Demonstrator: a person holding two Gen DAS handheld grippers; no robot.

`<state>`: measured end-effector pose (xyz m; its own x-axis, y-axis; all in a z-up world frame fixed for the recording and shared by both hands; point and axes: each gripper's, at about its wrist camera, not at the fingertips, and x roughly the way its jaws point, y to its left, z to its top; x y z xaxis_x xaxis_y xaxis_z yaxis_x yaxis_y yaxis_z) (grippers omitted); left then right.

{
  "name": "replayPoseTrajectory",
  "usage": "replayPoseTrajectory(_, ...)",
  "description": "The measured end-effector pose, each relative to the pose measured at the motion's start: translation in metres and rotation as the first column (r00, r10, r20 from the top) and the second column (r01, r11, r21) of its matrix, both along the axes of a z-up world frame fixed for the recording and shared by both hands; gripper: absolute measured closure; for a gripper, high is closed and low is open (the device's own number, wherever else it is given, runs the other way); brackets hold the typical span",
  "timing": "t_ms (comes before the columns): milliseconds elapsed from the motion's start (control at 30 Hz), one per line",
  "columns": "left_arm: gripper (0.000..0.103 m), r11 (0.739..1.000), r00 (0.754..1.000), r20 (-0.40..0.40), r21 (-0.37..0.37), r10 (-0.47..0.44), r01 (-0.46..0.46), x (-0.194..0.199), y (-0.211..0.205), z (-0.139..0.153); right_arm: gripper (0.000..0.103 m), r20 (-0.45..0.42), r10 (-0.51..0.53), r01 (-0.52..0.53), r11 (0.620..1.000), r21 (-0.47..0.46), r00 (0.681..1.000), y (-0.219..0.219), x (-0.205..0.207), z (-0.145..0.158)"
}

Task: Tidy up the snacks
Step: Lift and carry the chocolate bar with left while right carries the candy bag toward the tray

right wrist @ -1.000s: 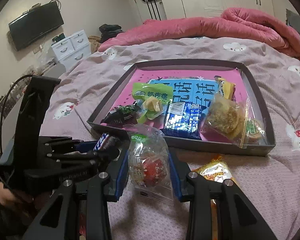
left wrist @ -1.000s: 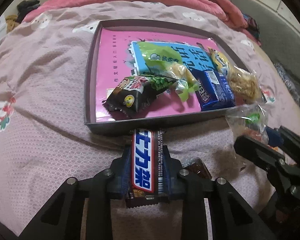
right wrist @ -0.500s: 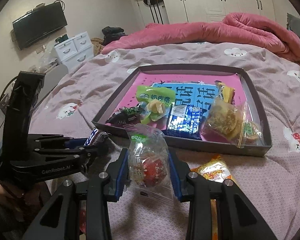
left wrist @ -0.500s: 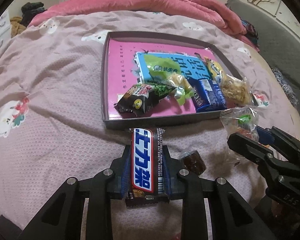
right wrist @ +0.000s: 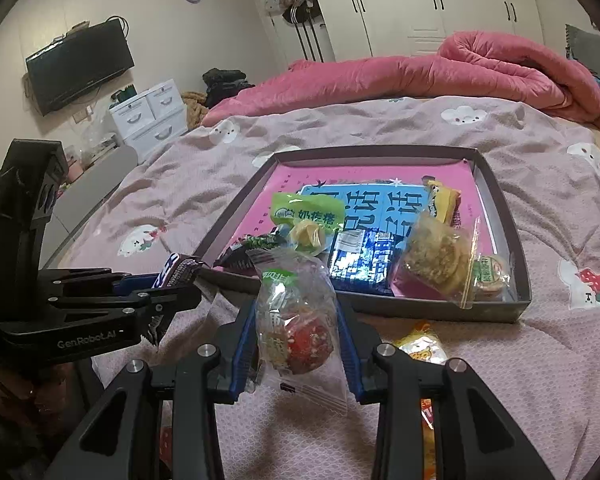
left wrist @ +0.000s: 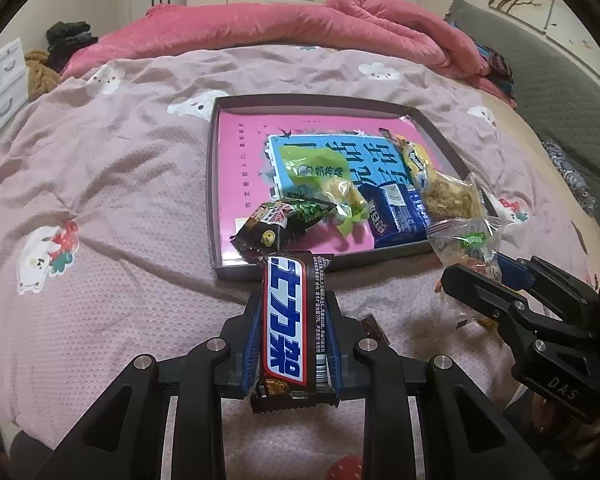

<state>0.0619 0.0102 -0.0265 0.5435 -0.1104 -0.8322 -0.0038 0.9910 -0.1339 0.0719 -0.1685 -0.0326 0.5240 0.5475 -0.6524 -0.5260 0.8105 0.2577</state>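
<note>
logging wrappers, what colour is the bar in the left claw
Brown candy bar with a blue-and-white label edged red, clearest in the left wrist view.

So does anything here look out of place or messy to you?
A little. The snacks in the tray lie jumbled and overlapping along its near side. An orange packet and a small brown one lie on the bedspread outside it.

Chocolate bar [left wrist: 290,320], brown wrapper with a red-edged blue-and-white logo, held lengthwise above the bedspread, far end over the near wall of the tray [left wrist: 320,266]. Clear packet [right wrist: 296,320] with red-and-white contents and a green label, upright, just short of that same wall. Tray dark-walled, pink-lined, flat on the bed; inside: dark peanut pack [left wrist: 284,222], green-and-yellow candy bag [left wrist: 320,172], blue biscuit pack [left wrist: 396,210], clear bag of crumbly cake [left wrist: 450,196], yellow packet [left wrist: 414,156]. Orange-yellow packet [right wrist: 420,346] lying outside, near the front wall.
</note>
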Motion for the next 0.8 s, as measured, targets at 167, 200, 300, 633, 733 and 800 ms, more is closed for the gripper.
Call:
replayPoseTrajectory(167, 0.074, 1.000, 1.000, 0.007, 0.004, 0.004, -0.004, -0.002, -0.001, 0.006, 0.065, 0.012, -0.011, 0.011, 1.000, 0.008, 1.000, -0.003, 0.000, 0.003)
replayPoseTrajectory(200, 0.074, 1.000, 1.000, 0.008, 0.005, 0.005, -0.005, -0.002, -0.001, 0.007, 0.065, 0.016, -0.016, 0.016, 1.000, 0.009, 1.000, -0.004, 0.000, 0.004)
replayPoseTrajectory(300, 0.074, 1.000, 1.000, 0.011, 0.008, 0.006, -0.006, -0.002, -0.002, 0.011, 0.065, 0.023, -0.028, 0.028, 0.999, 0.018, 0.999, -0.008, 0.001, 0.006)
replayPoseTrajectory(633, 0.074, 1.000, 1.000, 0.027, 0.003, 0.015, -0.015, 0.000, -0.004, 0.021, 0.065, 0.039, -0.065, 0.063, 0.997, 0.039, 0.997, -0.016, 0.005, 0.014)
replayPoseTrajectory(733, 0.074, 1.000, 0.999, 0.031, 0.002, 0.015, -0.015, 0.002, -0.006, 0.023, 0.065, 0.046, -0.078, 0.076, 0.996, 0.045, 0.996, -0.018, 0.007, 0.016)
replayPoseTrajectory(800, 0.074, 1.000, 0.999, 0.035, 0.000, 0.012, -0.012, 0.004, -0.008, 0.025, 0.065, 0.049, -0.086, 0.083, 0.995, 0.049, 0.995, -0.020, 0.008, 0.018)
